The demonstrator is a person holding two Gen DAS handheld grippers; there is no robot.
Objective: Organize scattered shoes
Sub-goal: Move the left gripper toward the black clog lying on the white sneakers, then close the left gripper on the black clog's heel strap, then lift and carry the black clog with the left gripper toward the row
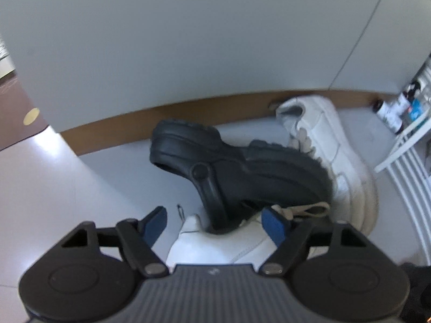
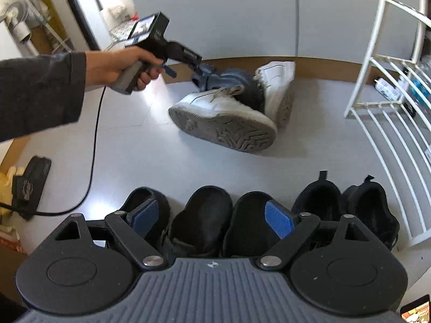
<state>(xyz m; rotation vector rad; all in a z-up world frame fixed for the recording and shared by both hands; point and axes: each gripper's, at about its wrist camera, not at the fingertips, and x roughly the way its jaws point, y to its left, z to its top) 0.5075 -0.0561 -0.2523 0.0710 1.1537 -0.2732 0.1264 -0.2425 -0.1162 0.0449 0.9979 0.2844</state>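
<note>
Down on the pale floor (image 2: 134, 145) by the wall, three shoes lie in a messy heap. A black clog (image 1: 237, 172) lies tipped on its side on top of a white sneaker (image 1: 215, 242), and its toe touches a second white sneaker (image 1: 331, 145) that stands just beside the brown strip at the foot of the wall. From the right wrist view, the nearer white sneaker (image 2: 223, 113) lies on its side and shows its grey sole.

The left gripper (image 1: 214, 224) hangs right over the heap. Its blue pads (image 1: 155, 226) stand apart, one on each side of the white sneaker's heel and the clog's back end. They do not squeeze anything, so it is let go and holds nothing. In the right wrist view a hand (image 2: 118, 67) in a dark sleeve holds this left gripper (image 2: 200, 76) by its handle.

The right gripper (image 2: 212, 219) is spread wide too and holds nothing. Under it, black shoes (image 2: 202, 215) stand side by side in a neat row on the floor, well apart from the heap. A white wire rack (image 2: 382, 107) stands at the right side. A black cable (image 2: 94, 148) runs across the floor on the left.
</note>
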